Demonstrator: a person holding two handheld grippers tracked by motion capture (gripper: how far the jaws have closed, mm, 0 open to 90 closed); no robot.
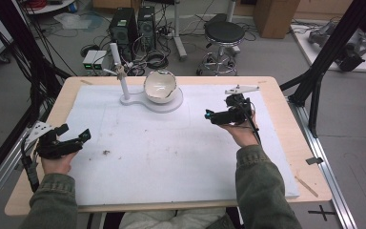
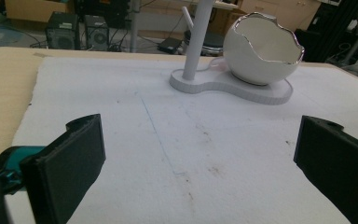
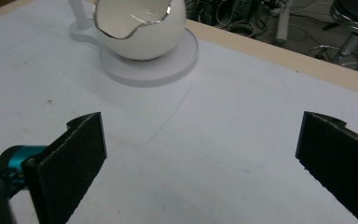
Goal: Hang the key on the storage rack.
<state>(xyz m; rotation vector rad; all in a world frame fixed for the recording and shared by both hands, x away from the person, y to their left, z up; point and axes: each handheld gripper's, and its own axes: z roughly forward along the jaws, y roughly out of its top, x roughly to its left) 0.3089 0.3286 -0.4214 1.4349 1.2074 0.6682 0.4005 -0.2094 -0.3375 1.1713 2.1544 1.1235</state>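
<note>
Left gripper point(image 1: 74, 136) jaws spread wide, right gripper point(image 1: 208, 115) likewise, well apart

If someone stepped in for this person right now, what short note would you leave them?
Left gripper: open, holding nothing, low over the white mat near its left edge.
Right gripper: open, holding nothing, over the mat's right side, nearer the bowl.
Eggshell-shaped bowl: sits on the round end of its white stand at the mat's far middle; the stand's post rises on its left.
Done: nothing gripped yet.
Left: probably approach the bowl; the right gripper looks better placed.
</note>
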